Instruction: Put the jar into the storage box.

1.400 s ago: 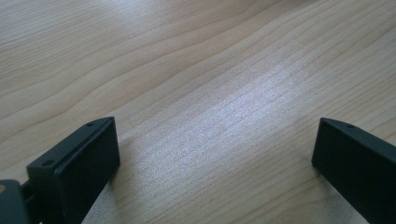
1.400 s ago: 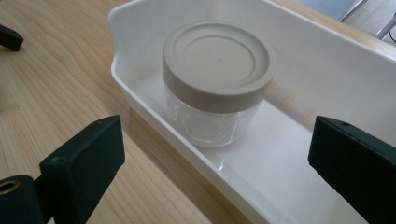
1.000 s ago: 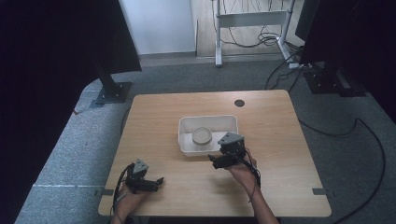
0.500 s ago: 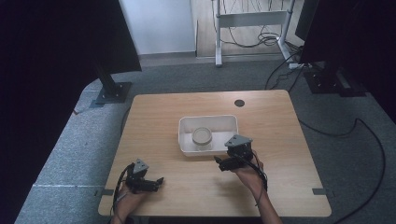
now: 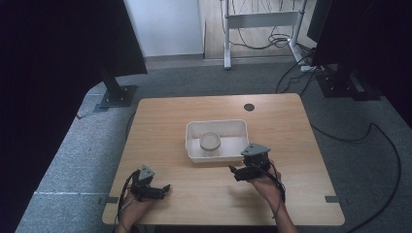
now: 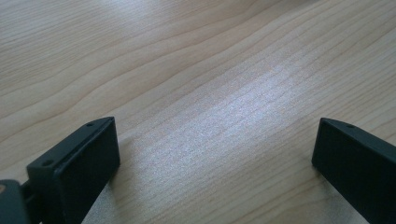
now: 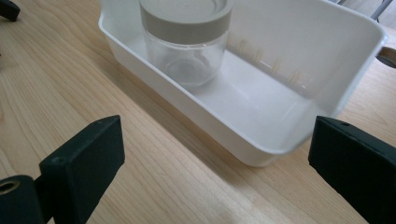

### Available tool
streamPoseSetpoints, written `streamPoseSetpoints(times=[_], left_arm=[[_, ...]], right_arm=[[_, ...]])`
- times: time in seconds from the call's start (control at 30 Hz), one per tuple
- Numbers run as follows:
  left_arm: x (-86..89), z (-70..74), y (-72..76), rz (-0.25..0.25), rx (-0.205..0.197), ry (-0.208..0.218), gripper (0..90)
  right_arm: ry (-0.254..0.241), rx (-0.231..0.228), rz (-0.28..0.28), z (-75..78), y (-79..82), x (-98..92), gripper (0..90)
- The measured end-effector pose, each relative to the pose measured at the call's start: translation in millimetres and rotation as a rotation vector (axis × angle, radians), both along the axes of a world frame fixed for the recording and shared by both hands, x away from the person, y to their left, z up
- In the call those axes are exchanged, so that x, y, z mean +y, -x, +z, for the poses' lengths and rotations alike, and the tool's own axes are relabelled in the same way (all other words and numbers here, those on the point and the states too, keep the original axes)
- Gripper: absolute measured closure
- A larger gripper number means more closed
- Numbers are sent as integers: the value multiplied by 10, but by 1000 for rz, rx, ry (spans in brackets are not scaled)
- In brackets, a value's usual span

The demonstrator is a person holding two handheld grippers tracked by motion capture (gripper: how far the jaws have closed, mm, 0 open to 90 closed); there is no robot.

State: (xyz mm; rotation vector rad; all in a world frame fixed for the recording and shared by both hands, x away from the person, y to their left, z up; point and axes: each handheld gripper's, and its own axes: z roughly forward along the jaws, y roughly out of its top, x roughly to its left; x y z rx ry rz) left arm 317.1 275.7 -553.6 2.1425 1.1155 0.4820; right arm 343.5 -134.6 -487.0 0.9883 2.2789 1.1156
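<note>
High view shows the right gripper (image 5: 241, 172) just beside the near wall of the white tray (image 5: 190, 141), toward its right corner, having drawn back from a spot tight against the tray's near right corner a second ago. I judge that the placing of the glass jar (image 5: 210, 144) is finished and the hand is retreating. The jar stands upright inside the tray, close to the near wall and about midway along it, its grey lid (image 5: 210, 141) on. In the right gripper view the jaws are spread wide with nothing between them but bare wood and the tray's near wall (image 7: 219, 135); the jar (image 7: 184, 60) sits behind that wall, apart from both jaws. The left gripper (image 5: 160, 190) has not moved over the same second; it rests on the wooden table (image 5: 160, 121) well to the left of the tray and nearer the person, and the left gripper view shows its jaws wide apart over plain wood grain (image 6: 201, 84), gripping nothing. The jar's lid top is cut off at the upper edge of the right gripper view, so whether it is screwed fully down cannot be told. The tray's far right corner runs out of that view. The person's forearms are cropped at the bottom of the high view.
</note>
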Motion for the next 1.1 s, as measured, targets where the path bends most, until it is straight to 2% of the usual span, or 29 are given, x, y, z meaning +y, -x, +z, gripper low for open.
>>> streamPoseSetpoints(times=[0.53, 1.1], left_arm=[[0, 0, 0, 0, 0, 0, 6], [-1, 0, 1, 2, 0, 0, 7]], right_arm=[[-10, 4, -33, -29, 126, -240, 32], [-17, 3, -120, -182, 351, -644, 32]])
